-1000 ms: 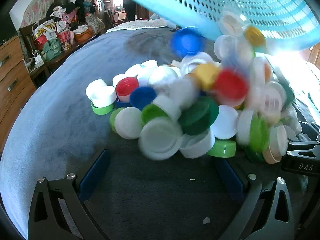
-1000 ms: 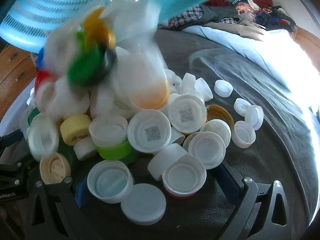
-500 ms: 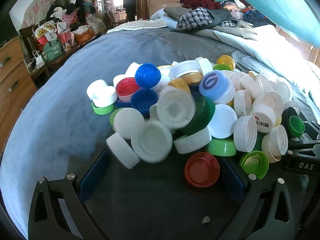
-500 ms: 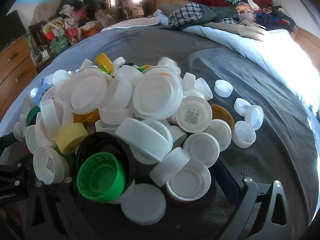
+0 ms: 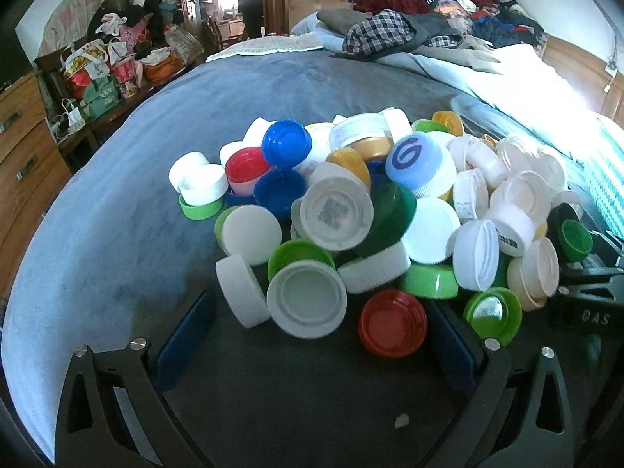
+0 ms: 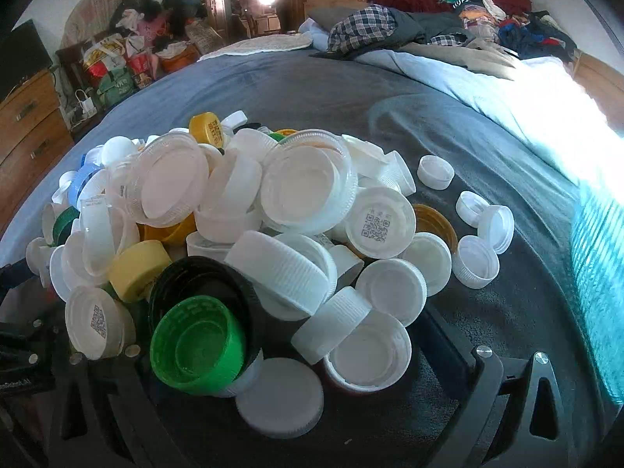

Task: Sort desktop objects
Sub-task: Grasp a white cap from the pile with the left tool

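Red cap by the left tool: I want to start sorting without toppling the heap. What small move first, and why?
Probably ease the open left tool forward around the red cap. It lies open side up on the grey cloth at the pile's near edge, nothing resting on it, just inside the right pad.

Cap pile (image 5: 370, 210) mostly white, mixed with blue, red, green, yellow; one pale blue cap (image 5: 413, 160) has a dark "G" swirl. Bed cover (image 5: 195, 124) grey-blue, shirt (image 6: 362, 25) behind plaid. My gripper pads (image 5: 183, 345) are blue.
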A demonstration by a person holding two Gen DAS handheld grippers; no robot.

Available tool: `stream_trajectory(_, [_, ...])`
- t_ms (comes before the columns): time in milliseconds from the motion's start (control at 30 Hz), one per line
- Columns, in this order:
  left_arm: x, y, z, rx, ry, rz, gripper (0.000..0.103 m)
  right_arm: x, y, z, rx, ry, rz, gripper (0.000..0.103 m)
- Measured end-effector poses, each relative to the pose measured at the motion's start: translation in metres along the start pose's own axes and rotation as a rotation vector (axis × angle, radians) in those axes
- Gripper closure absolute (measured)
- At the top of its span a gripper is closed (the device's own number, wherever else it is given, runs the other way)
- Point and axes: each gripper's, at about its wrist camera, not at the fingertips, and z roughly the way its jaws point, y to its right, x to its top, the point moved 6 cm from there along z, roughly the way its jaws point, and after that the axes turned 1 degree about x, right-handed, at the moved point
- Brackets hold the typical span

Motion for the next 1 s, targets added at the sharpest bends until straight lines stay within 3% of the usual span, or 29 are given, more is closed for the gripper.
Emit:
stream_trajectory(67, [-0.004,-0.001,-0.005,-0.008,0.004,-0.015,0.003,0.0,0.0,0.001,0.001,0.0,0.001,0.0])
stream_trajectory(133, [-0.008,0.002,-0.011,-0.016,0.011,-0.011,0.014,-0.005,0.002,0.006,0.001,0.0,0.002,0.0])
stream_trajectory(200, [-0.013,0.001,-0.023,-0.043,0.017,-0.04,0.051,-0.006,0.002,0.006,0.001,0.001,0.002,0.0])
stream_trajectory(267, [-0.018,-0.002,-0.033,-0.063,0.008,-0.065,0.062,-0.006,0.002,0.006,0.001,0.001,0.002,0.0])
stream_trajectory(433, [-0.025,-0.021,-0.04,-0.12,-0.008,-0.177,0.058,-0.005,0.002,0.006,0.001,0.0,0.002,0.0])
stream_trajectory(533, [-0.026,-0.012,-0.04,-0.115,-0.02,-0.129,0.044,-0.007,0.002,0.012,-0.007,-0.007,-0.005,0.0])
stream_trajectory(633, [-0.028,-0.001,-0.044,-0.105,-0.026,-0.071,0.033,-0.006,0.007,0.014,0.074,-0.024,0.018,0.0])
stream_trajectory(667, [-0.03,0.0,-0.044,-0.104,-0.025,-0.064,0.032,-0.008,0.01,0.006,0.154,-0.025,0.007,0.0])
stream_trajectory(700, [-0.032,0.0,-0.044,-0.106,-0.024,-0.063,0.032,-0.013,0.01,-0.002,0.194,-0.031,-0.036,0.0])
stream_trajectory(800, [-0.033,-0.004,-0.045,-0.125,-0.022,-0.089,0.032,-0.049,0.014,-0.033,0.198,-0.021,-0.233,0.0])
stream_trajectory(867, [-0.031,-0.007,-0.047,-0.14,-0.009,-0.117,0.032,-0.076,0.027,-0.052,0.217,0.014,-0.246,0.0])
stream_trajectory(1000, [-0.025,-0.029,-0.06,-0.109,0.046,-0.206,0.033,-0.106,0.064,-0.065,0.28,0.042,-0.095,0.0])
